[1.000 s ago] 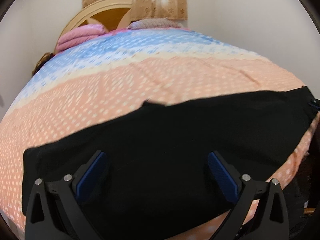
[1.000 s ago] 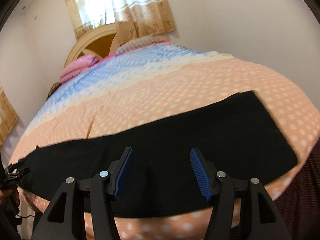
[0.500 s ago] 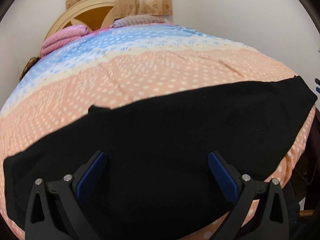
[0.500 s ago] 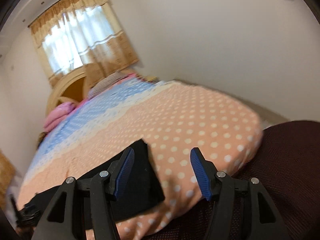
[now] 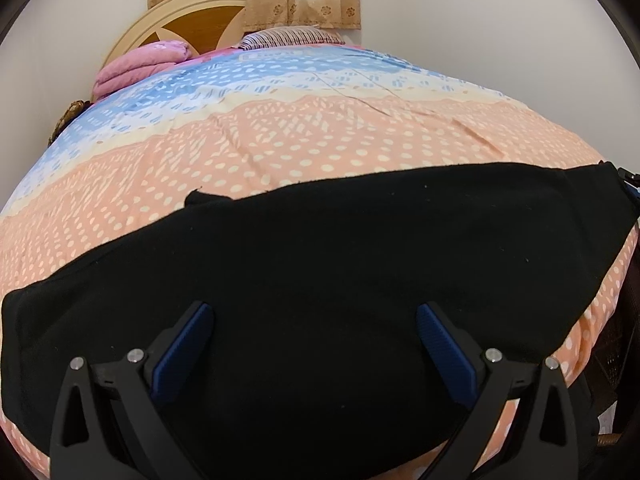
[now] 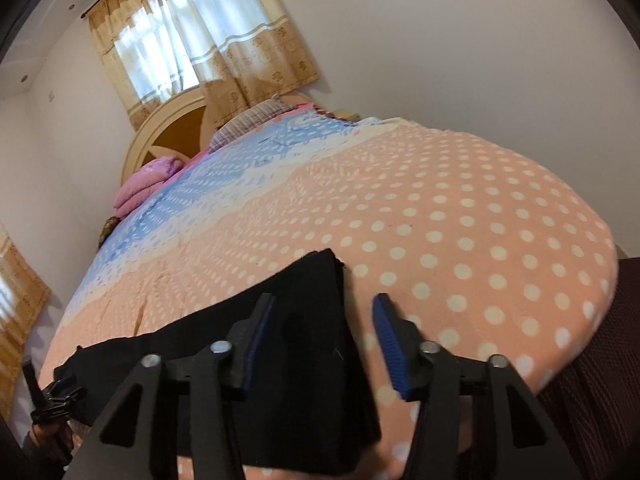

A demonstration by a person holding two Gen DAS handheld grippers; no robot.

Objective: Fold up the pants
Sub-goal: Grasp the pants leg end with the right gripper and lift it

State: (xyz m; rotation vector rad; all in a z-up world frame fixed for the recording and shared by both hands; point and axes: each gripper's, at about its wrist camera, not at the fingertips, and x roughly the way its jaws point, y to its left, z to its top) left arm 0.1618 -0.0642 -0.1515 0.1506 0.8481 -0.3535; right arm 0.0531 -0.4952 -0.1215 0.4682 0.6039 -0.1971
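Observation:
Black pants (image 5: 340, 264) lie flat in a long band across the near part of the bed (image 5: 320, 140). My left gripper (image 5: 312, 340) is open and empty above the pants' middle. In the right wrist view the pants' right end (image 6: 312, 320) lies under my right gripper (image 6: 324, 336), which is open and empty, straddling the pants' end edge. The left gripper (image 6: 48, 400) shows at that view's far left edge, and the right gripper's tip (image 5: 630, 184) at the left wrist view's right edge.
The bed has a peach and blue dotted cover. A folded pink blanket (image 5: 140, 66) and a striped pillow (image 5: 288, 36) lie by the round headboard (image 5: 188, 16). A dark maroon surface (image 6: 592, 380) lies at the right beside the bed. White walls stand close around.
My right gripper has swung right from the pants' middle to their right end and tilted. My left gripper has shifted slightly over the pants. Both stay open.

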